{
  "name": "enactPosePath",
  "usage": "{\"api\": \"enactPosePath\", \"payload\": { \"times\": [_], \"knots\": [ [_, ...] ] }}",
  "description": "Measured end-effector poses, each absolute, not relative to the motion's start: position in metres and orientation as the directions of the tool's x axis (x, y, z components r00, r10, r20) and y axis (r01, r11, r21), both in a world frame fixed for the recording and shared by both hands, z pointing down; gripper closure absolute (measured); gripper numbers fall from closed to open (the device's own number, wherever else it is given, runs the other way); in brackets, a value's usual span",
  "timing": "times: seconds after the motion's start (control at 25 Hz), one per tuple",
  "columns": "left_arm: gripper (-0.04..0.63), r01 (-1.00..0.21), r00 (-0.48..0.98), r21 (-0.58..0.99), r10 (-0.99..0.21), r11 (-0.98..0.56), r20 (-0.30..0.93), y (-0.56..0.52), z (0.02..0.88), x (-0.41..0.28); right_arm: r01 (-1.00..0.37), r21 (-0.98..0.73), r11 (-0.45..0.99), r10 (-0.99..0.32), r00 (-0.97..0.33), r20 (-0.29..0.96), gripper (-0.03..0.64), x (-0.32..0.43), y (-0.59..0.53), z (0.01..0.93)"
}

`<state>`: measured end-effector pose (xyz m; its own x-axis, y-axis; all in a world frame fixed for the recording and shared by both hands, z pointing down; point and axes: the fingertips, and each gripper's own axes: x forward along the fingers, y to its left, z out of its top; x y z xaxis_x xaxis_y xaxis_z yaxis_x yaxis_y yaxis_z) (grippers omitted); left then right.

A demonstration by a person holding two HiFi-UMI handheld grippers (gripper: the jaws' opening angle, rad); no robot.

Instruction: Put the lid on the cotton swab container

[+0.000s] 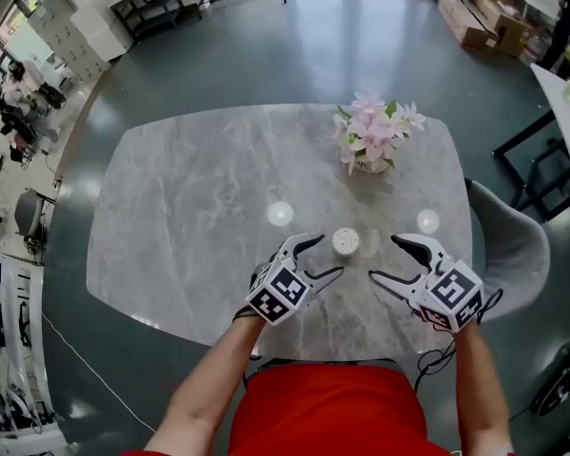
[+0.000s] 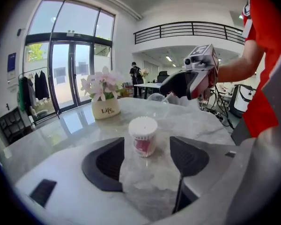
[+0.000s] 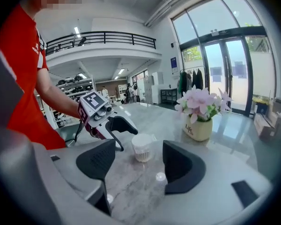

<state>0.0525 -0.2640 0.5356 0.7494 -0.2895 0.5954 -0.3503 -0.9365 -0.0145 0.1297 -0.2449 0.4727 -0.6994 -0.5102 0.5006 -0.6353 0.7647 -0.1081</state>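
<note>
Standing between left gripper [image 1: 329, 256] and right gripper [image 1: 385, 257], both gaping empty, untouched: cotton swab container [image 1: 346, 241].

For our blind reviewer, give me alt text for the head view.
A cotton swab container stands on a grey marble table between the open, empty left claw and right claw, touching neither. A vase of pink flowers stands farther back.

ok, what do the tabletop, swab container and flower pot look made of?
Tabletop: grey veined stone or a stone-look slab, polished; it mirrors the ceiling lights. Swab container: probably clear plastic; the wall looks see-through, with a red label on or behind it. Flower pot: cream and smooth, likely glazed ceramic, though plastic is possible.
</note>
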Motion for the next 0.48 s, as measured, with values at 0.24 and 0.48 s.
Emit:
{"api": "enactPosePath", "payload": {
  "times": [0.24, 0.48],
  "knots": [
    [0.272, -0.318, 0.769, 0.011, -0.251, -0.948, 0.589, -0.274, 0.554, 0.062, -0.582, -0.049, 0.812, -0.454, -0.682, 0.573, 0.281, 0.126, -0.259, 0.502],
    [0.308, -0.280, 0.781, 0.012, -0.220, -0.960, 0.585, -0.276, 0.562, 0.066, -0.490, -0.008, 0.872, -0.385, -0.696, 0.606, 0.331, 0.116, -0.263, 0.509]
  ]
}}
